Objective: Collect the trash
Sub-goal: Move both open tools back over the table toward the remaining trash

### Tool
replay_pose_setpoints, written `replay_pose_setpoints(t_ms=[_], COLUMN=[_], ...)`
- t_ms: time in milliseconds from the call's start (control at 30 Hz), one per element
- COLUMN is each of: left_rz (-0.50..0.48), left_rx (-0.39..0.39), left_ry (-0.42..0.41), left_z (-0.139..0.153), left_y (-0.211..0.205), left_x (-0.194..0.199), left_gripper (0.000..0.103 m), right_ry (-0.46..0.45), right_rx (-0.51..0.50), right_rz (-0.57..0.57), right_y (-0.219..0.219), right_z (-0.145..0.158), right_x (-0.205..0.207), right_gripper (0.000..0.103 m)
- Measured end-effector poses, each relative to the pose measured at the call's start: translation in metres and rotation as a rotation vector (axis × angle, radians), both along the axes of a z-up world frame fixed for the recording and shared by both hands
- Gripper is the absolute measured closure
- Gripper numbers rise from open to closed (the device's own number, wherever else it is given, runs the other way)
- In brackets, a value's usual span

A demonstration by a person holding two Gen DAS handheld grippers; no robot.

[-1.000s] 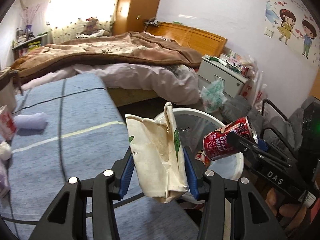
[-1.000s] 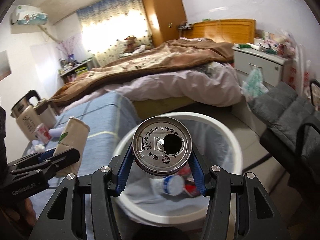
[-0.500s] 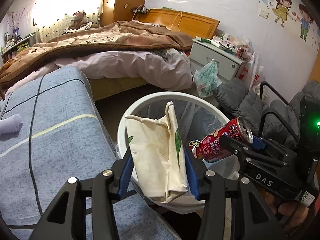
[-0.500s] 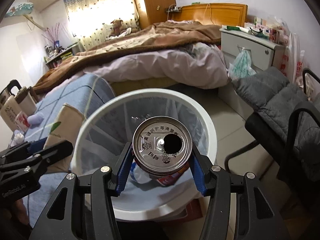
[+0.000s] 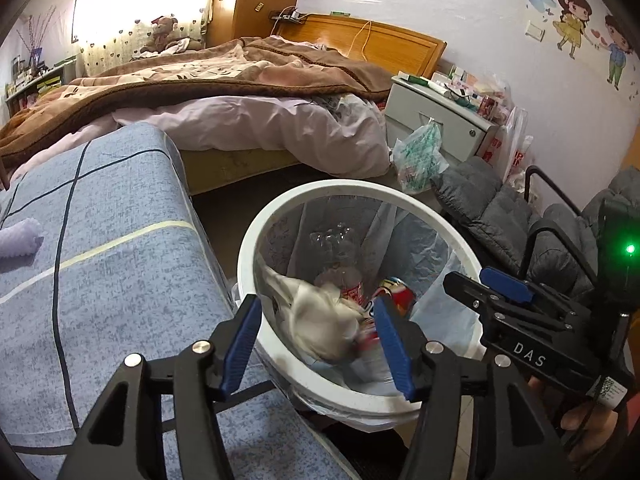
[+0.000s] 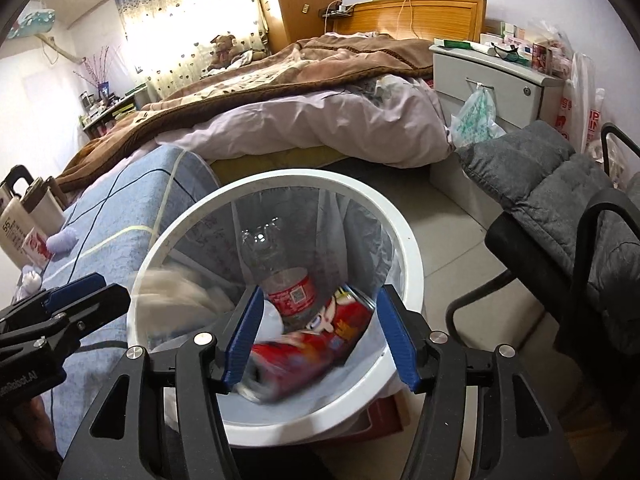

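A white round trash bin point(image 5: 280, 210) with a clear liner stands on the floor beside the blue sofa; it also shows in the right wrist view point(image 6: 412, 240). My left gripper point(image 5: 318, 344) is open above the bin's near rim, and the cream paper bag point(image 5: 320, 320) is blurred, falling inside. My right gripper point(image 6: 320, 340) is open over the bin, and the red drink can point(image 6: 296, 360) is blurred, dropping among a plastic bottle point(image 6: 290, 288) and other trash. The right gripper also shows in the left wrist view point(image 5: 496, 292).
The blue sofa point(image 5: 100, 280) lies left of the bin. A bed point(image 5: 240, 92) is behind it. A grey padded chair point(image 6: 560, 200) stands right. A white nightstand point(image 5: 436, 120) with a green plastic bag point(image 5: 420, 152) is at the back right.
Both grippers opened over the bin. The paper bag left the left gripper and the red can left the right gripper; both are falling into the bin.
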State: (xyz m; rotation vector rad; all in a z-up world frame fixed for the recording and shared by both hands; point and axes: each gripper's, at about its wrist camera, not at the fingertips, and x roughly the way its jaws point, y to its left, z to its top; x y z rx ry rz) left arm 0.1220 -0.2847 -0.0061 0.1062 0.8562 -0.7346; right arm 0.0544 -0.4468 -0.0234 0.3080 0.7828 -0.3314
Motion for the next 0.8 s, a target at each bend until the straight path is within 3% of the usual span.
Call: replay_pose_setpoints(t_ms=[100,800], left_rz=[0.008,0.114], left_rx=[0.0,-0.068], left_ry=[-0.007,-0.064], left_z=[0.002,0.026], left_y=[0.005,0.072], left_x=[-0.001,-0.011], left_gripper=[0.037,0.036], right_ry=[-0.004,-0.094], right_rx=[-0.006,-0.026], right_rz=[0.003,0.044], right_y=[0.005,0.057], right_z=[0.003,0.033], right_x=[-0.001,-0.014], right_gripper=[0.043,0.043])
